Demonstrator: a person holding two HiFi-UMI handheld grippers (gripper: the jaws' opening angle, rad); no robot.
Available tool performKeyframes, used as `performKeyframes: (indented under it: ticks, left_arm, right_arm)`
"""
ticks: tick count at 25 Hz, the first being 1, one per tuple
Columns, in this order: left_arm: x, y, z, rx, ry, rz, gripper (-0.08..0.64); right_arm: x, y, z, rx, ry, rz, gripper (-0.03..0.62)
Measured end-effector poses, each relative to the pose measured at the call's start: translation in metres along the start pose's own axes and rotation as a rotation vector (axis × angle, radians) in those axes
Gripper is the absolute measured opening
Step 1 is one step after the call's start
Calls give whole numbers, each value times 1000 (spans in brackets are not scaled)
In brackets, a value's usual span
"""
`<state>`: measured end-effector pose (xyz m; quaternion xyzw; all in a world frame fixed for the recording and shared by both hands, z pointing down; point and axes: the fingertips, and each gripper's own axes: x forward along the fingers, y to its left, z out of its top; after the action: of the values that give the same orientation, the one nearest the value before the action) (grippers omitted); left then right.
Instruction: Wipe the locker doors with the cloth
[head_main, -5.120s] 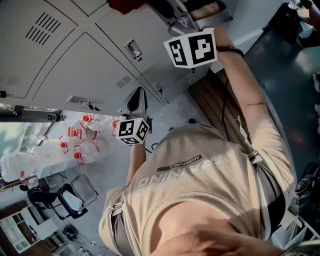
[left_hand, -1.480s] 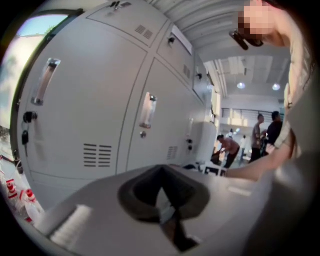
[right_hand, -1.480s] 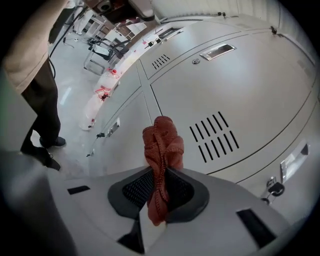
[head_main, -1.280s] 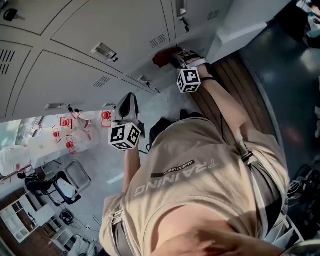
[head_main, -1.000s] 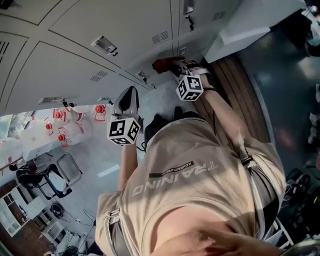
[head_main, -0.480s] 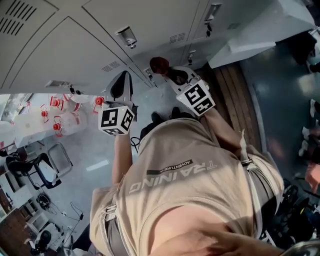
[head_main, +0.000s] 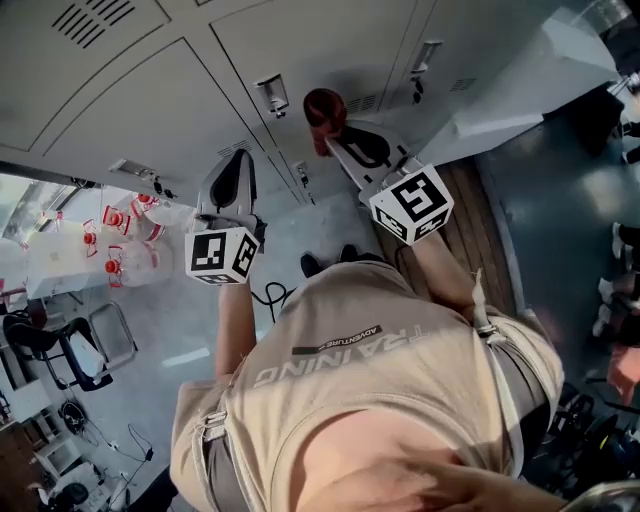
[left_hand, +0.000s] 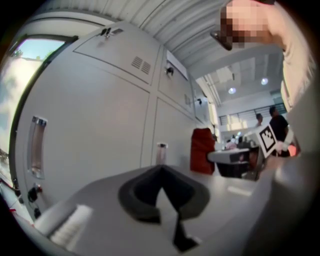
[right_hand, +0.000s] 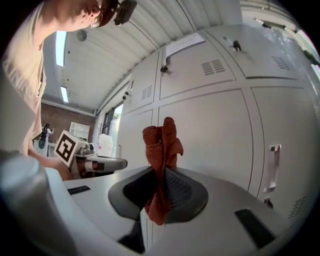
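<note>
The red cloth (head_main: 323, 105) is bunched up in my right gripper (head_main: 337, 132), which is shut on it and held up in front of a grey locker door (head_main: 150, 90). In the right gripper view the cloth (right_hand: 161, 142) stands upright out of the shut right gripper (right_hand: 161, 172), before the door (right_hand: 215, 135); I cannot tell whether it touches. My left gripper (head_main: 238, 156) hangs to the left, shut and empty. In the left gripper view the left gripper (left_hand: 161, 169) points at a locker door (left_hand: 90, 125), with the cloth (left_hand: 202, 150) beyond.
Metal handles (head_main: 272, 95) and small locks stick out of the doors. Water bottles with red caps (head_main: 120, 245) lie on the floor at left, near a chair (head_main: 70, 350). A cable (head_main: 270, 295) runs by my feet. A wooden strip (head_main: 470, 225) runs at right.
My right gripper has carried the cloth up along the lockers, away from the floor. The left gripper stayed shut beside it, and my head view has swung.
</note>
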<state>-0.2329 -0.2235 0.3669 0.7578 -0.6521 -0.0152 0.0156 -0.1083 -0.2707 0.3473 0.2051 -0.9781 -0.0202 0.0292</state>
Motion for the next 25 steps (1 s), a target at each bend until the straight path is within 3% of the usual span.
performKeyframes:
  ticks: [4, 16, 25]
  left_arm:
    - [-6, 2, 1, 8, -1, 27, 5]
    - [-11, -18, 2, 44, 3, -44, 5]
    - [3, -7, -18, -5, 20, -89, 5]
  right_arm:
    - [1, -4, 15, -1, -61, -27, 54]
    - [3, 4, 6, 2, -25, -29, 54]
    - [5, 12, -12, 5, 35, -54, 54]
